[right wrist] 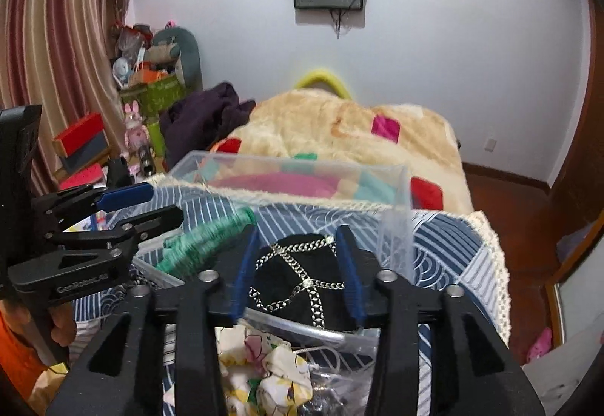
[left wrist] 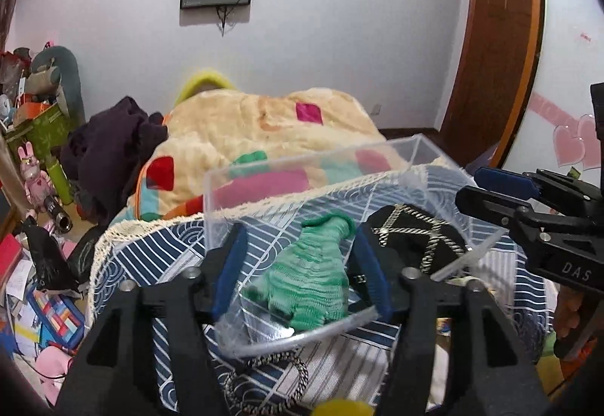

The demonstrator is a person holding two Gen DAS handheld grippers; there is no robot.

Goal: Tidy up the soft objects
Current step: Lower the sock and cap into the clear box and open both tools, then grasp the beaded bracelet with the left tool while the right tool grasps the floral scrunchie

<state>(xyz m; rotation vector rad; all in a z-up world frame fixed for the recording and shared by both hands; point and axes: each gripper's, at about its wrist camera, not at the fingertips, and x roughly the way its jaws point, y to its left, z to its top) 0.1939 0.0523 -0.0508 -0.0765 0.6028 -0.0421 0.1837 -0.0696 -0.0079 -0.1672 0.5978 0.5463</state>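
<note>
1. Fingers of the left gripper (left wrist: 300, 274) stand wide apart over the clear plastic box (left wrist: 400, 148), gripping nothing; the green knitted glove (left wrist: 313, 284) lies between them on the box floor, apparently just set there or about to be picked up.
2. Fingers of the right gripper (right wrist: 298, 274) are likewise spread and empty-handed, with the black chained piece (right wrist: 298, 280) lying between their tips inside the same box.
3. Both grippers point into the box, which suggests it is the collecting bin for the soft items.
4. Box contents: the glove and the black chained piece, side by side.
5. Below the right fingers, outside the box, a floral cloth (right wrist: 271, 367) waits on the patterned blue cloth (right wrist: 445, 246).
</note>
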